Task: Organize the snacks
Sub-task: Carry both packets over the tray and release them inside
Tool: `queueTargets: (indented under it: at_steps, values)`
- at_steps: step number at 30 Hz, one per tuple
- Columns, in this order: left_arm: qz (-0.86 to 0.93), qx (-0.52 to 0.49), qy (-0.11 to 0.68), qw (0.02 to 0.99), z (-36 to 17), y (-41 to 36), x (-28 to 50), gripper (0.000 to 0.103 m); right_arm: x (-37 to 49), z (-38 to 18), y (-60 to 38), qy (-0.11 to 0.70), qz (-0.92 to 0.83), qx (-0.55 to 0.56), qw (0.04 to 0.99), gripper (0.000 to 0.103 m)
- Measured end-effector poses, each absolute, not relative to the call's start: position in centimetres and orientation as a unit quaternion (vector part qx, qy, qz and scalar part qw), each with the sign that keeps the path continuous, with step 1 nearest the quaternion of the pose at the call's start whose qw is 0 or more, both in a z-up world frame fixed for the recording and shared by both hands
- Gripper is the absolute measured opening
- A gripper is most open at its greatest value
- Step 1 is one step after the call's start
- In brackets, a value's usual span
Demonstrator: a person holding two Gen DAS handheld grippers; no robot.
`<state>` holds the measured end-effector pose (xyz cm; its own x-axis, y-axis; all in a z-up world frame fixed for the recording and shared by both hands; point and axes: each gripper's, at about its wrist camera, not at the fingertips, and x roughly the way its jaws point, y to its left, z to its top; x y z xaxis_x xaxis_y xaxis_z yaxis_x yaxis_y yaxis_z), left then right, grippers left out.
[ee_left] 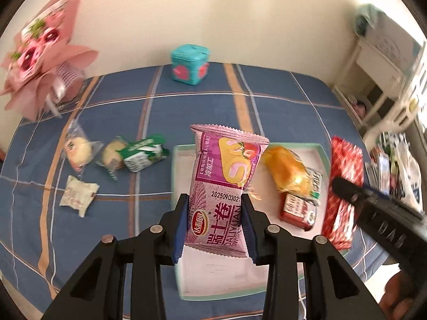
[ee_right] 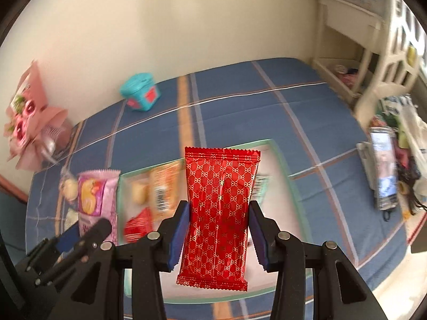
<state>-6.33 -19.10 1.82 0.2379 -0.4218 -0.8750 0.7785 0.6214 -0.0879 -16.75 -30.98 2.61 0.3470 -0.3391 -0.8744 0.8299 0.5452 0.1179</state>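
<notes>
Blue plaid bed (ee_left: pixel 186 101) — tray (ee_left: pixel 184 280), loose snack packets (ee_left: pixel 138 153), teal box (ee_left: pixel 190 63), pink bouquet (ee_left: pixel 40 50).

My left hand-held gripper (ee_left: pixel 215 221) pinches a purple Swiss-roll packet (ee_left: pixel 225 186) above the pale tray (ee_left: pixel 184 176). At three o'clock, the right hand-held gripper (ee_left: pixel 347 190) carries a red packet (ee_left: pixel 344 184); loose snacks (ee_left: pixel 112 157) lie at nine.
</notes>
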Motion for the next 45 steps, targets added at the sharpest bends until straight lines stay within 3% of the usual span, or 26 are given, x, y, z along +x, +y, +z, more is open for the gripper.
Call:
queueTargets:
  at_steps: [7,25,29,33,36,45]
  values:
    - [-0.405,0.22,0.477,0.749,0.6,-21.4,-9.1,0.039,-19.7,2.6,-32.8,0.423,-0.399,0.298,0.757,0.047]
    - [-0.369,0.267,0.525,0.719,-4.6,-22.6,-9.5,0.04,-18.9,-5.3,-34.3,0.534,-0.363,0.324,0.692,0.048]
    - [-0.366,0.268,0.528,0.718,-4.6,-22.6,-9.5,0.051,-18.8,-5.4,-34.4,0.533,-0.359,0.328,0.692,0.055]
    - [-0.364,0.268,0.529,0.718,-4.3,-22.5,-9.5,0.053,-19.0,-4.6,-34.5,0.526,-0.362,0.327,0.697,0.063]
    - [-0.368,0.255,0.529,0.721,-3.6,-22.4,-9.1,0.064,-19.1,-3.5,-34.5,0.514,-0.367,0.324,0.704,0.067]
    - [-0.355,0.193,0.522,0.751,-0.8,-20.2,-6.2,0.065,-19.2,-0.7,-34.3,0.489,-0.375,0.308,0.725,0.067]
